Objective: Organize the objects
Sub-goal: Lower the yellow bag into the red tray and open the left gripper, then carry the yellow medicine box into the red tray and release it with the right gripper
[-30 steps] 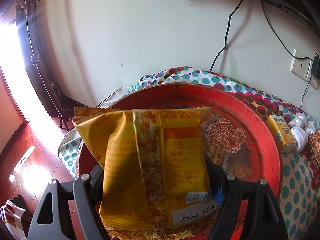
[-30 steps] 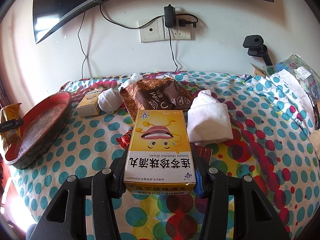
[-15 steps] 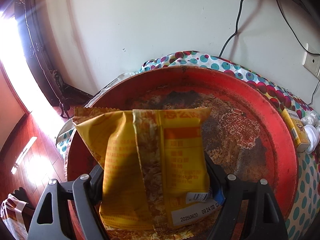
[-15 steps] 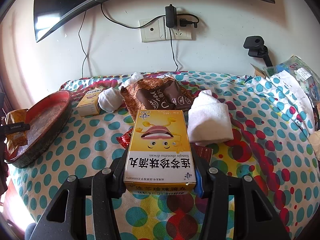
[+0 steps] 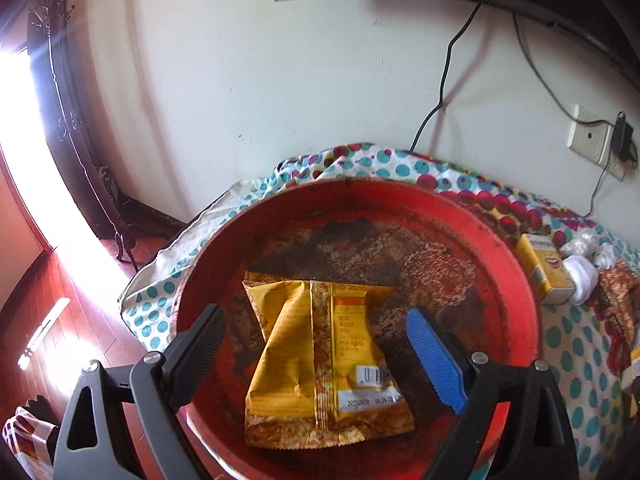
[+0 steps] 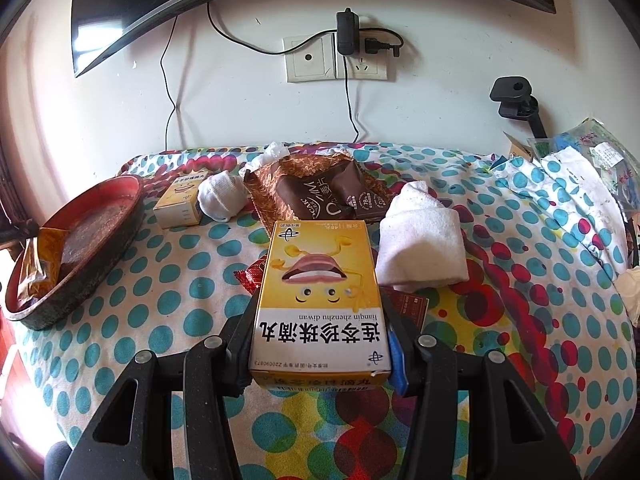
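In the left wrist view a yellow snack packet [image 5: 320,360] lies flat in the round red tray [image 5: 516,280]. My left gripper [image 5: 316,332] is open above it, one finger on each side, not touching it. The packet [image 6: 36,264] and tray [image 6: 120,196] also show at the far left of the right wrist view. My right gripper [image 6: 320,320] is shut on a yellow medicine box [image 6: 320,296] and holds it above the dotted cloth.
On the dotted cloth [image 6: 160,320] lie a second small yellow box [image 6: 180,200], a rolled white sock [image 6: 222,196], brown chocolate packets [image 6: 320,196], a folded white towel [image 6: 420,248] and a red wrapper [image 6: 250,276]. Wall, cables and sockets stand behind. Clutter lies at far right.
My left gripper has opened and let go of the yellow packet, which now lies in the red tray. My right gripper still holds the medicine box, nearly unmoved.
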`<state>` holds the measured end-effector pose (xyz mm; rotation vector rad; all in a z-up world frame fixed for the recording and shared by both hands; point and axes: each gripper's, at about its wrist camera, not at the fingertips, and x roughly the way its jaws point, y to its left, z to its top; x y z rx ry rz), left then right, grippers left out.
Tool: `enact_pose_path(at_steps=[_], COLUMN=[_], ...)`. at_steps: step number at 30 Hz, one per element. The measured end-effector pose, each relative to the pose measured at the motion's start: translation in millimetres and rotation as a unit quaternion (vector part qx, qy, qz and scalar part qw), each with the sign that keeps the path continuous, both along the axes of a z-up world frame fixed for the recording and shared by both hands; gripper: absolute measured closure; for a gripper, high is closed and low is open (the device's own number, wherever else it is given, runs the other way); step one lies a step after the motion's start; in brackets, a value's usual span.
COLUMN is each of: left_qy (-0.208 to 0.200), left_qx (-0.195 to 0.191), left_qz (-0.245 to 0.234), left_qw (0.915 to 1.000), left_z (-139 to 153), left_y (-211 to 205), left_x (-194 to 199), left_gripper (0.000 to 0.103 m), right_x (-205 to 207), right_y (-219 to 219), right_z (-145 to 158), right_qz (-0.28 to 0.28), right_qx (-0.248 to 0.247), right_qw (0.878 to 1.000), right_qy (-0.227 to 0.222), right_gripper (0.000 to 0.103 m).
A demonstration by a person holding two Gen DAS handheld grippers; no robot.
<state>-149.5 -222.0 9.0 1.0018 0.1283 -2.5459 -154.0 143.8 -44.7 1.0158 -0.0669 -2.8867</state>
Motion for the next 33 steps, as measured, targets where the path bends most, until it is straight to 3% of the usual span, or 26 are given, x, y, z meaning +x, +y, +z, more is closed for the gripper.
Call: enact_pose_path(at_steps=[4,12,15,19,23,33], left_qy=[0.034,0.028,0.042,0.032,0.019,0.035], left_qx=[-0.003,0.025,0.04,0.045,0.055,0.078], left_qz=[-0.008,-0.009,0.002,0.006,0.022,0.087], left_qw=[0.9994,0.9993,0.9983,0.9985,0.9981,0.9926], left_z=[14.2,-1.6,3.0,-2.1,-8.6,-1.9], left_y=[20.2,25.7,15.3,1.8,-12.6,-75.3], left_x=[48.2,88.8,92.3,91.5,92.6,107.7], left_gripper=[0.008,0.008,0.008,0.008,0.008,0.008], right_x=[-0.6,6.1,6.4,-1.1,-8.9,-28.6], right_y=[-1.3,-24.6,-50.6,-99.7,-153.3,-264.8], right_z=[1.0,41.0,57.9,67.4,63.3,41.5], right_qz=[-0.004,0.008,0.027,0.062,0.103,0.185], right_qx=[0.01,0.043,0.05,0.057,0.067,0.1], right_qw=[1.0,0.999,0.997,0.995,0.991,0.977], right_qy=[-0.001,0.031,0.046,0.051,0.045,0.027], right_gripper=[0.055,0.055,0.055,0.055,0.055,0.055])
